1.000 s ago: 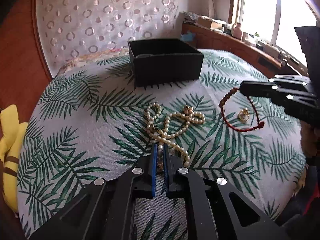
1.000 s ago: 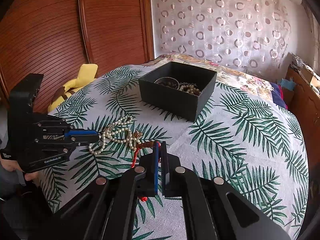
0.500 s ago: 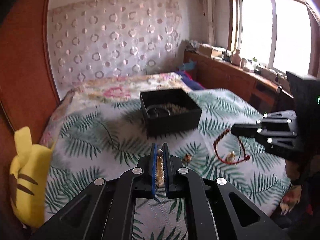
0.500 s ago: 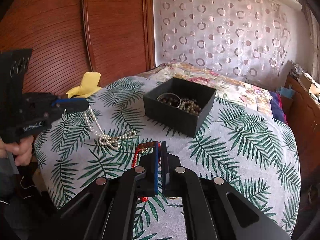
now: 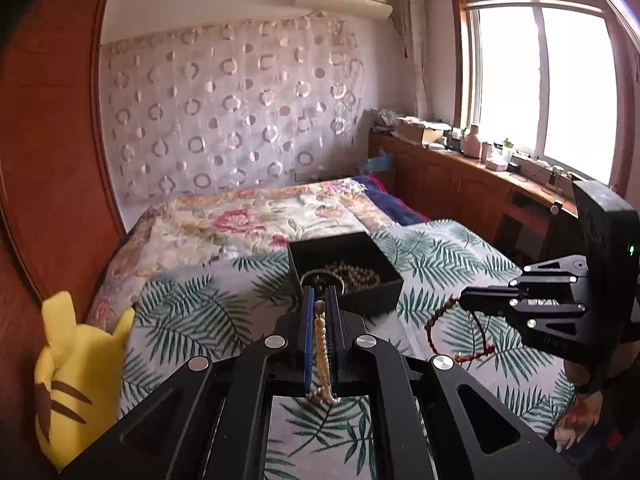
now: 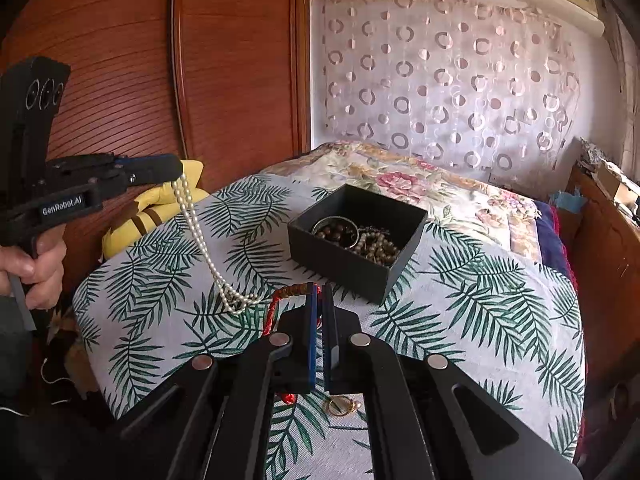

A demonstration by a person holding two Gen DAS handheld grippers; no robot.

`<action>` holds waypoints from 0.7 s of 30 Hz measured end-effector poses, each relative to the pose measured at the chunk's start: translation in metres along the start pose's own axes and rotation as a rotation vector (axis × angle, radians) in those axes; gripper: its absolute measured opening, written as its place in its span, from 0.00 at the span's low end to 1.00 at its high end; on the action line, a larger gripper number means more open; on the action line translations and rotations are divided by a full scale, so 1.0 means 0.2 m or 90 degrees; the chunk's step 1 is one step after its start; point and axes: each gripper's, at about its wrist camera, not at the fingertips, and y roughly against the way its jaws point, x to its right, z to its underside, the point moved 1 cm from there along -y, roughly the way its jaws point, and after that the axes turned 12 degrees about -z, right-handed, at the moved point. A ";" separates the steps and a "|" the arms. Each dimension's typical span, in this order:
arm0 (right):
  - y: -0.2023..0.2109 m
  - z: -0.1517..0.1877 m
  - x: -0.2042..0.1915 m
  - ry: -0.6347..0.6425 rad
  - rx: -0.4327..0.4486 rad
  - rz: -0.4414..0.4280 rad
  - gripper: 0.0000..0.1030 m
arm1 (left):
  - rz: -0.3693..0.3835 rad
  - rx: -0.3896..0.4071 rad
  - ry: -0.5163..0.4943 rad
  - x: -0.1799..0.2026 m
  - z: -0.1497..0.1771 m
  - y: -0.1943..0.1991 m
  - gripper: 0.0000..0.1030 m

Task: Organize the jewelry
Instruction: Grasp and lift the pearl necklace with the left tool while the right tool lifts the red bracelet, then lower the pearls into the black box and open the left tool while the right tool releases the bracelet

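**Both claws closed on jewelry, held above the bed cover**

Left gripper (image 5: 320,304): jaws pinched on the pearl necklace (image 6: 200,240). Seen from the left wrist, the pearls run back between the blue pads. Seen from the right wrist, the strand hangs from the tip of this gripper, slants down, and its lower end rests bunched on the leaf-print cover (image 6: 480,300). So the necklace is lifted only in part. A hand (image 6: 36,268) grips the handle of this tool at the left edge of the right-wrist view.

Right gripper (image 6: 320,304): jaws closed on the red cord bracelet (image 5: 452,332). In the left-wrist view the bracelet dangles as a loop from the claw tip, with brown beads along one side and red cord along the other. Whether its lowest part touches the cover I cannot tell. In the right-wrist view a gold ring charm (image 6: 340,405) shows under the gripper body.

Black box (image 6: 356,236): open, sitting on the cover beyond both grippers. It holds a dark bead bracelet (image 6: 334,232) and a paler bead string (image 6: 378,246), lying side by side.

Yellow plush toy (image 5: 72,376): at the bed's left edge, against the wooden wardrobe (image 6: 180,60).
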 end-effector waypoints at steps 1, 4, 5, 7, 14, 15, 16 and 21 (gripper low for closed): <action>0.00 -0.01 0.00 0.000 0.002 0.001 0.03 | 0.000 0.005 -0.001 0.00 -0.02 0.01 0.05; 0.02 -0.04 0.01 0.003 0.009 0.005 0.03 | -0.001 0.022 -0.006 0.01 -0.10 0.02 0.05; 0.02 -0.05 0.01 0.004 0.012 0.006 0.03 | -0.001 0.027 -0.005 0.01 -0.12 0.02 0.05; 0.03 -0.08 0.02 0.006 0.018 0.010 0.03 | 0.000 0.037 -0.004 0.00 -0.17 0.03 0.05; 0.05 -0.17 0.06 0.010 0.039 0.024 0.03 | -0.011 0.072 -0.004 -0.01 -0.34 0.05 0.05; 0.05 -0.18 0.06 0.010 0.042 0.026 0.03 | -0.011 0.074 -0.005 -0.01 -0.36 0.05 0.05; 0.05 -0.20 0.07 0.009 0.045 0.028 0.03 | -0.012 0.077 -0.005 -0.01 -0.38 0.05 0.05; 0.05 -0.27 0.13 0.003 0.058 0.040 0.03 | -0.009 0.082 -0.005 0.01 -0.47 0.01 0.05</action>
